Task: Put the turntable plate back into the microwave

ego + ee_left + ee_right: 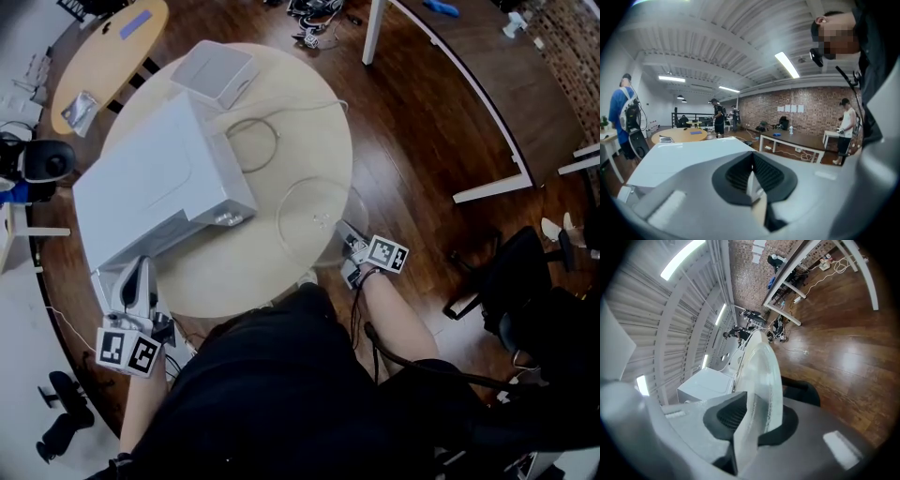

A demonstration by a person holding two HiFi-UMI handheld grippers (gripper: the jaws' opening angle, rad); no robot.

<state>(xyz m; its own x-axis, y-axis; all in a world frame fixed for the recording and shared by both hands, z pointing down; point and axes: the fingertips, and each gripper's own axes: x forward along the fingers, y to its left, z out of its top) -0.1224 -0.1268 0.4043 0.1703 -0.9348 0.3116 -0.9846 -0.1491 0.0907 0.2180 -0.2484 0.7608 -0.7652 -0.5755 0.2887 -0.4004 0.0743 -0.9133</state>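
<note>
Plate point(317, 217) clamped at its near rim by right tongs point(346, 247).
Clear disc sits over the bench point(291, 112) edge, right of the microwave point(159, 187); left tongs point(140, 270), jaws drawn together, beside its door point(111, 277).

1 microwave point(159, 187), 1 glass turntable plate point(314, 220), 2 grippers point(139, 277) point(345, 234), 2 rnd tables point(314, 112) point(103, 56), 1 wht box point(216, 73)

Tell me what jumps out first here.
The clear glass plate at the round table's right edge, its rim clamped in the right gripper. Then the white microwave on the left, with the left gripper at its front, jaws shut on a thin white edge, probably the door.
</note>
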